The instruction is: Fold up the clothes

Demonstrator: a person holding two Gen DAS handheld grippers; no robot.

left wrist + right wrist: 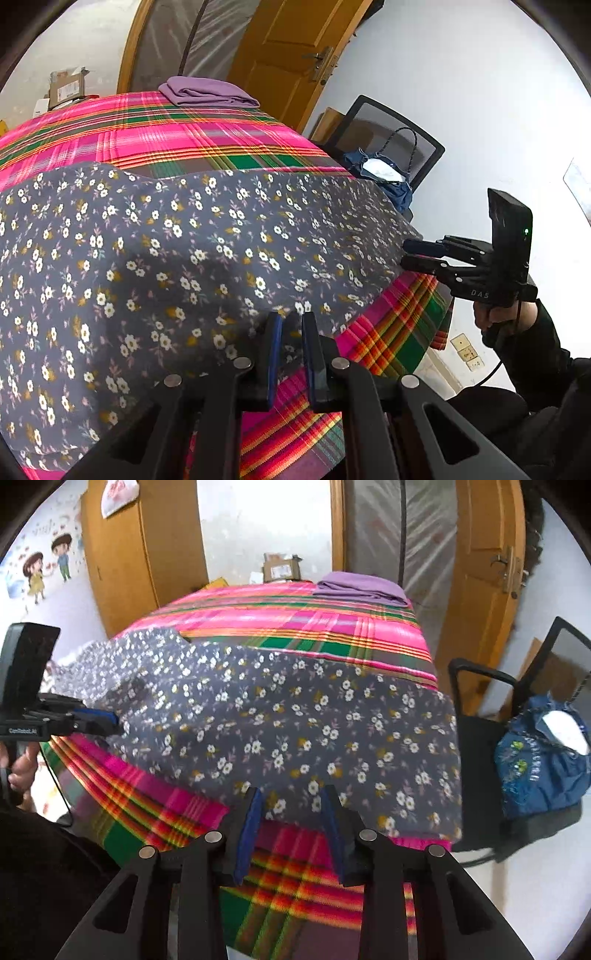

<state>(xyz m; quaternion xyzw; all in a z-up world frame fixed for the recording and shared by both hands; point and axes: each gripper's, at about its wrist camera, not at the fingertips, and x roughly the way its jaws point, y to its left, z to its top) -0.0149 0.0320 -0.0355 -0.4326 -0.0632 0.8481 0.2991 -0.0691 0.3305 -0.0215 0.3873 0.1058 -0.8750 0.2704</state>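
Note:
A dark grey floral garment [177, 251] lies spread across the near part of a table covered with a pink plaid cloth [155, 129]; it also shows in the right wrist view [280, 723]. My left gripper [291, 321] is nearly shut, pinching the garment's near hem; it also shows in the right wrist view [116, 722] at the garment's left edge. My right gripper [291, 797] stands open around the near hem; it shows in the left wrist view [406, 253] at the garment's right edge, jaws close together there.
A folded purple garment [207, 92] lies at the table's far end, also in the right wrist view [362, 587]. A black mesh chair [517, 701] with a blue bag [543, 760] stands right of the table. A wooden door [295, 48] and cardboard box [280, 566] are behind.

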